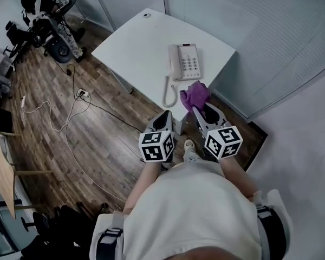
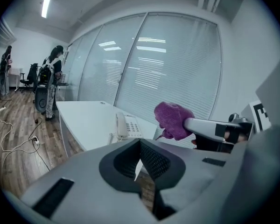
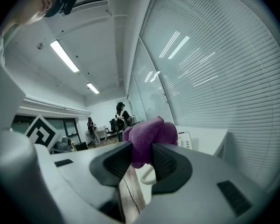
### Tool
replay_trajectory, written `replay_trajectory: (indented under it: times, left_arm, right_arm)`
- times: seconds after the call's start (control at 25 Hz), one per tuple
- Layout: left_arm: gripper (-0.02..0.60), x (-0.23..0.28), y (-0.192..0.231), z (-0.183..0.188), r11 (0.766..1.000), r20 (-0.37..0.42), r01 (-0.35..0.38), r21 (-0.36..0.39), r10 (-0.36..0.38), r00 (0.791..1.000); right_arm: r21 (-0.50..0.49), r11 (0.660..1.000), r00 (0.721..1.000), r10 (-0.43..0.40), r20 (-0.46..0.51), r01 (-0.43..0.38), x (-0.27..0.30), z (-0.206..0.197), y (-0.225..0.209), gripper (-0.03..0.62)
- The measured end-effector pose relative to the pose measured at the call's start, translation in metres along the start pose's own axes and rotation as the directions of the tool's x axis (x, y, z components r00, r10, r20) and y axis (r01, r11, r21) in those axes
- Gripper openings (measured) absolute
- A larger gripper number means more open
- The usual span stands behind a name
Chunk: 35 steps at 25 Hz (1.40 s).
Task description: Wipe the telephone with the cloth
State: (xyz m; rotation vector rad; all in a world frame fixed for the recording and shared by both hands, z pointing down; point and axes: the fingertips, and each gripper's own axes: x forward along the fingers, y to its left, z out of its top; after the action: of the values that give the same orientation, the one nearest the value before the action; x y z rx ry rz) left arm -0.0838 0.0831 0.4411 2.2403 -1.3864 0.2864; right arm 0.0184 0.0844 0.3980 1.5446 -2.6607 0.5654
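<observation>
A white telephone (image 1: 184, 61) lies near the close edge of a white table (image 1: 135, 47), with its coiled cord (image 1: 167, 91) hanging over that edge. My right gripper (image 1: 201, 108) is shut on a bunched purple cloth (image 1: 195, 95), held just short of the table edge below the phone. In the right gripper view the cloth (image 3: 149, 139) fills the jaws, with the phone (image 3: 184, 141) behind it. My left gripper (image 1: 167, 114) hangs beside it, shut and empty. In the left gripper view (image 2: 140, 153) the phone (image 2: 126, 125) and the cloth (image 2: 172, 120) lie ahead.
Loose cables (image 1: 70, 112) trail over the wooden floor left of the table. Office chairs and gear (image 1: 49, 31) crowd the far left corner, with people standing there (image 2: 53, 78). Glass walls with blinds (image 1: 271, 47) close in the table's far and right sides.
</observation>
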Motion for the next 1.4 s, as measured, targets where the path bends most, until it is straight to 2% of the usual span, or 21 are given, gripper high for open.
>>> replay_trajectory:
  times: [0.24, 0.68, 1.12, 1.4]
  left_arm:
    - [0.021, 0.039, 0.005, 0.036, 0.999, 0.030, -0.030, -0.017, 0.031, 0.999]
    - [0.020, 0.101, 0.018, 0.060, 0.993, 0.040, -0.104, -0.057, 0.106, 0.994]
    - [0.021, 0.103, 0.025, 0.041, 0.979, 0.005, -0.186, -0.085, 0.187, 0.982]
    - [0.020, 0.117, 0.027, 0.029, 0.977, -0.030, -0.190, -0.093, 0.188, 0.982]
  right_arm:
    - [-0.018, 1.000, 1.000, 0.025, 0.014, -0.024, 0.034, 0.035, -0.038, 0.129]
    - [-0.022, 0.996, 0.996, 0.092, 0.018, -0.092, 0.092, 0.065, -0.093, 0.129]
    - [-0.004, 0.988, 0.988, 0.154, -0.011, -0.154, 0.116, 0.059, -0.107, 0.129]
    - [0.009, 0.986, 0.986, 0.164, -0.023, -0.164, 0.122, 0.051, -0.115, 0.129]
